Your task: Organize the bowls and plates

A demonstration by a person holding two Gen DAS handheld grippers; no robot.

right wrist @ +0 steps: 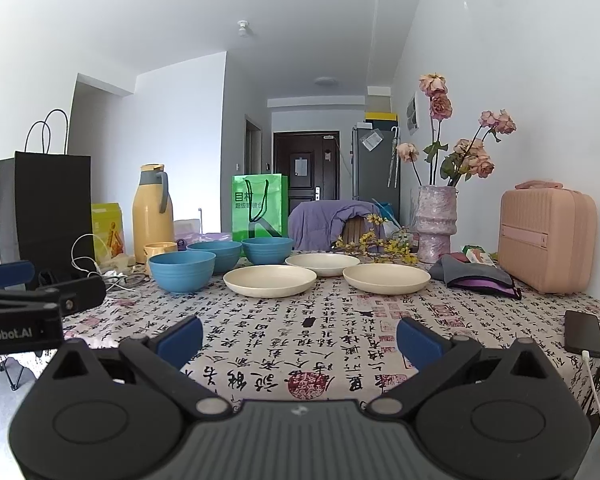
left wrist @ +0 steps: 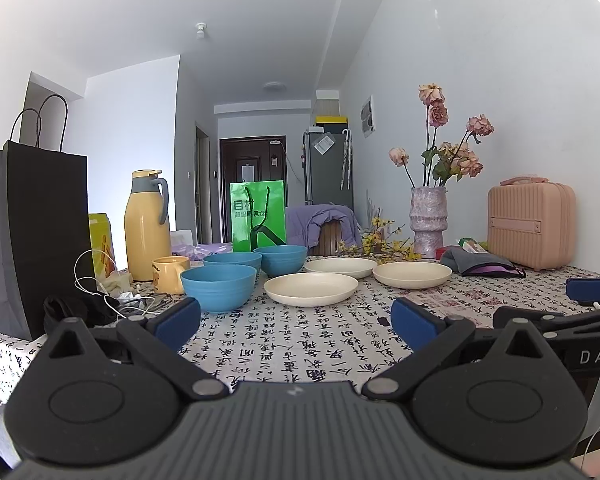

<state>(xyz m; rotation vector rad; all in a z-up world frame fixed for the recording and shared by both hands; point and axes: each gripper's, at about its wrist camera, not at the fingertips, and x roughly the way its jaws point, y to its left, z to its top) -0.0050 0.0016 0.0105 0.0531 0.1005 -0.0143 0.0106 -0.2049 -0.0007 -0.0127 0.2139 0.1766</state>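
Three blue bowls stand apart on the patterned tablecloth: a near one (left wrist: pixel 219 288) (right wrist: pixel 182 265), a middle one (left wrist: pixel 233 261) (right wrist: pixel 215 255) and a far one (left wrist: pixel 280 259) (right wrist: pixel 268 249). Three cream plates lie to their right: near (left wrist: pixel 310 289) (right wrist: pixel 269 280), far (left wrist: pixel 340 267) (right wrist: pixel 322 263) and right (left wrist: pixel 412 274) (right wrist: pixel 386 277). My left gripper (left wrist: pixel 296 322) is open and empty, short of the bowls and plates. My right gripper (right wrist: pixel 300 338) is open and empty, nearer the table's front edge.
A black paper bag (left wrist: pixel 32 232), yellow thermos (left wrist: pixel 147 226), yellow mug (left wrist: pixel 171 274) and cables (left wrist: pixel 112 292) crowd the left. A green bag (left wrist: pixel 258 216) stands behind the bowls. A vase (left wrist: pixel 429 220), pouch (left wrist: pixel 480 266) and pink case (left wrist: pixel 531 226) sit right. A phone (right wrist: pixel 583 333) lies front right.
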